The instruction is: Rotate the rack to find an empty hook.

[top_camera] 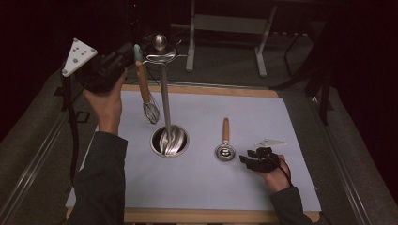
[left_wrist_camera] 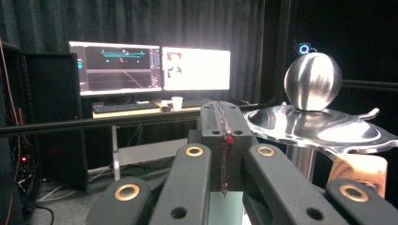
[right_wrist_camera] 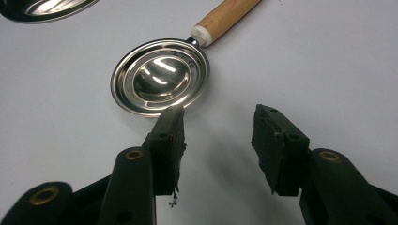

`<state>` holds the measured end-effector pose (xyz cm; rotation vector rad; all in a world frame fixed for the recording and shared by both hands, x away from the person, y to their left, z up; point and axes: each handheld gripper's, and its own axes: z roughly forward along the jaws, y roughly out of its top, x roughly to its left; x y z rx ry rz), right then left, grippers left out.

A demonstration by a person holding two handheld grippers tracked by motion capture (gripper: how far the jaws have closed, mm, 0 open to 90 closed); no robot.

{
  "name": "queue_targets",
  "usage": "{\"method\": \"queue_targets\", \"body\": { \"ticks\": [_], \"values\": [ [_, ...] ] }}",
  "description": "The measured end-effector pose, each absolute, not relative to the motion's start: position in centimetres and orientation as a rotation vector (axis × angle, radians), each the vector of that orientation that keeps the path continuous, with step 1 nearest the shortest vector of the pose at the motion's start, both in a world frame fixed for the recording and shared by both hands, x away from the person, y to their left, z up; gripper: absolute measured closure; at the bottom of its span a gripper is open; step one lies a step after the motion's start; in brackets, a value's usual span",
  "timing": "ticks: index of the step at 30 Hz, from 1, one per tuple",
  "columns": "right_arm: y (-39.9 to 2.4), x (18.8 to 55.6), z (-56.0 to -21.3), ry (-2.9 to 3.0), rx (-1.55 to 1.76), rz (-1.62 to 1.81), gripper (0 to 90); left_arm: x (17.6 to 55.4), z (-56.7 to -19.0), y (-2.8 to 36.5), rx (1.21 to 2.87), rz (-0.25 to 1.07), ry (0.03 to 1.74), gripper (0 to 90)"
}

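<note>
L tool (top_camera: 133, 55) was clenched on the whisk (top_camera: 146, 96) handle's top, up at the rack (top_camera: 161, 51) near desk's far-left edge. R tool (right_wrist_camera: 218, 133) sat released by the ladle (top_camera: 225, 149), front-right. Judgement: keep whisk vertical, hook loop squarely before letting go.

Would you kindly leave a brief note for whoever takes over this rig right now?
Grips: the left claw is shut, raised beside the top rack of the stand; whether it pinches the loop of the whisk is unclear. The right claw is open and empty, low over the mat, just short of the small ladle.
Done: whisk is up at the rack; hook seating unconfirmed.
Left: settle the whisk, then probably hang the ladle.
</note>
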<state>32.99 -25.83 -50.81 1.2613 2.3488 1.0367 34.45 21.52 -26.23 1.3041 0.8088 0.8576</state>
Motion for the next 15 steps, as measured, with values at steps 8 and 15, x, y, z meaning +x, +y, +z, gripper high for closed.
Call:
{"method": "queue_targets", "body": {
  "ticks": [8,15],
  "values": [
    [-26.0,33.0,-50.8,2.345,1.263,1.040,53.8,34.0,-26.3,21.7,1.312,0.856,0.801,90.0],
    [-25.9,33.0,-50.9,2.347,1.265,1.037,53.5,33.3,-26.9,22.4,1.306,0.846,0.814,90.0]
  ]
}}
